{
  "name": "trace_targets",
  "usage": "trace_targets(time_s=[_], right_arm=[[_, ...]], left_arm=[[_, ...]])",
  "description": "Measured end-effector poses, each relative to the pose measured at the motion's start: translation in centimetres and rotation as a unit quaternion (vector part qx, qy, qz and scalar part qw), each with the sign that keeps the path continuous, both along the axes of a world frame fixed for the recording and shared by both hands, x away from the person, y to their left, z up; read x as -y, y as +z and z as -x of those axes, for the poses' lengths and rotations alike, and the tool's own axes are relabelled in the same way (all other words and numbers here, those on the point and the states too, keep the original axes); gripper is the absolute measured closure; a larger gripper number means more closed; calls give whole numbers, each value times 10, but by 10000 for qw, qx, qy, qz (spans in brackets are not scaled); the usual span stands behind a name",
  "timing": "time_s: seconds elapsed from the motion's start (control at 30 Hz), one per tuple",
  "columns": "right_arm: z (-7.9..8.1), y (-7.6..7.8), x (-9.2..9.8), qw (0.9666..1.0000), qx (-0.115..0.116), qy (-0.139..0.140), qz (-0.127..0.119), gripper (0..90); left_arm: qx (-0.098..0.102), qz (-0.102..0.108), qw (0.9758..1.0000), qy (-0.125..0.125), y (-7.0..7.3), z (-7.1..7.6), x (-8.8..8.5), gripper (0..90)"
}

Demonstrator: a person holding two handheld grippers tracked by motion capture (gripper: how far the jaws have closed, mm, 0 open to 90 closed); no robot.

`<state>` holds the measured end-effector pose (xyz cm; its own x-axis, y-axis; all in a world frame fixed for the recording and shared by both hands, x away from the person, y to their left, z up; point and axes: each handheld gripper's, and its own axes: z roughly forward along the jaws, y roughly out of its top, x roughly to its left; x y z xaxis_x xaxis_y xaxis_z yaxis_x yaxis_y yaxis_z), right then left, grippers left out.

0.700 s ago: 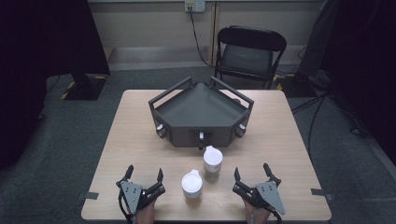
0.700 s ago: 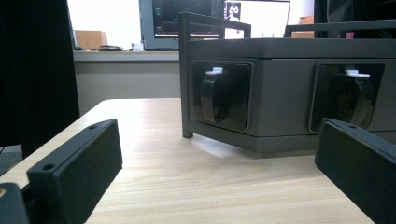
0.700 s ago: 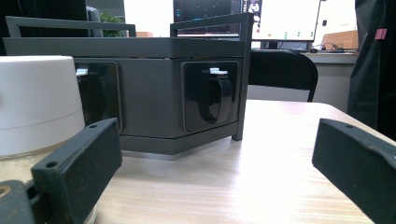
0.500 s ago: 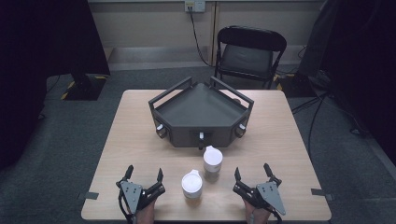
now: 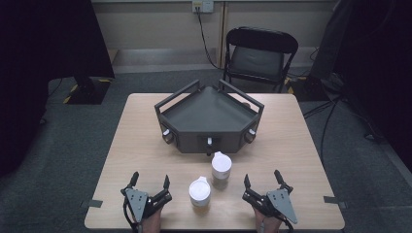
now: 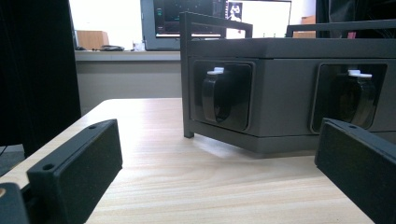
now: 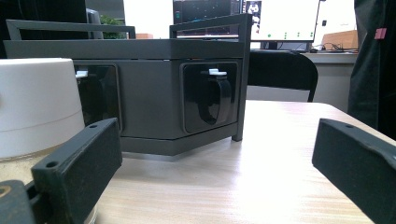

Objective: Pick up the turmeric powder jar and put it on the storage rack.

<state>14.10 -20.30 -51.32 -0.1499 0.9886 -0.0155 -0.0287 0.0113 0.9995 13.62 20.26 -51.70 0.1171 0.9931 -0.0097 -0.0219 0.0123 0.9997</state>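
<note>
**Two tools held wide open**

The left black two-jaw tool sits low at the near edge, with its jaws spread far apart and nothing between them. The right black two-jaw tool sits the same way on the other side, jaws wide and holding nothing. Both point forward. A hand grips the left one from below.

Two small white-capped jars stand upright on the surface. The near jar sits by the front edge; the far jar stands just beyond it, close before the grey box.
</note>
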Motion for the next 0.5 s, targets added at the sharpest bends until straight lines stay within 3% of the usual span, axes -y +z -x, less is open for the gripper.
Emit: trace_targets(time_s=[0.5], right_arm=[[0, 0, 1, 10000, 13, 8, -10, 2]], left_arm=[[-33, -17, 10000, 41, 1, -1, 2, 3]])
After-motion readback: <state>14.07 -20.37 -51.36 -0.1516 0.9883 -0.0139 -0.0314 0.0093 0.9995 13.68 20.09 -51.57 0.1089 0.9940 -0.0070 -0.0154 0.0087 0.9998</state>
